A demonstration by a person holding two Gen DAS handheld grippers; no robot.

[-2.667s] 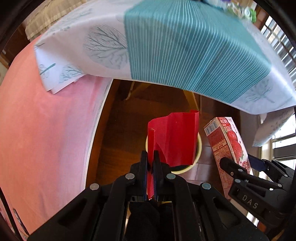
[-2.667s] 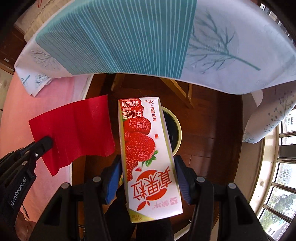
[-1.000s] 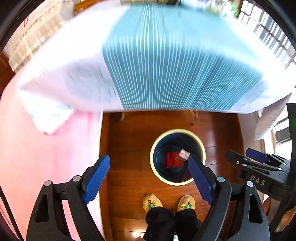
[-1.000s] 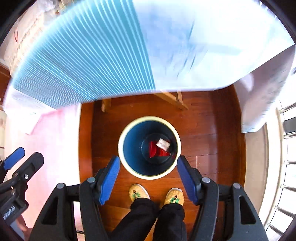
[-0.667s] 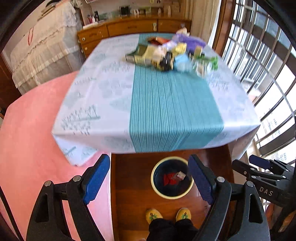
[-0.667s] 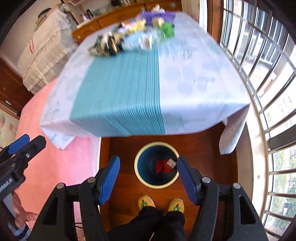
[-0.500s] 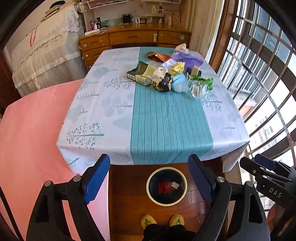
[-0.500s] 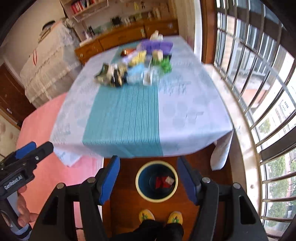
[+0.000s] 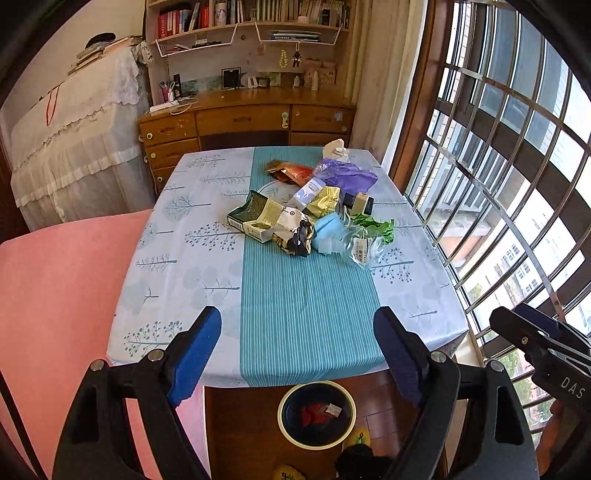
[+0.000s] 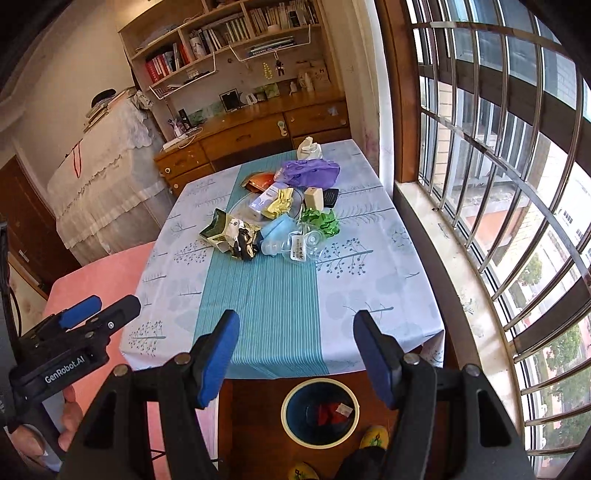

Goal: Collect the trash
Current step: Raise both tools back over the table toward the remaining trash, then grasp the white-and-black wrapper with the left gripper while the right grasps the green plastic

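Left claw [image 9: 297,347] held high, tilted downward, blue pads spread wide, nothing between them. Right claw [image 10: 295,349] alongside, likewise angled down, gaping and empty.

The left gripper [image 9: 297,347] and right gripper [image 10: 295,349] are black frames with blue finger pads [image 9: 194,356] and silver screws (white lettering reads "GenRobot.AI" and "DAS"). The person wears dark trousers [image 10: 364,459] and yellow patterned slippers [image 10: 375,435].

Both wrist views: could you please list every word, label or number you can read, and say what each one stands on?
"GenRobot.AI": side of the left tongs.
"DAS": body of the right tongs.
White tag on the clear plastic wrapper: print too small to read.
Green carton: print too small.
Book spines: too blurred.
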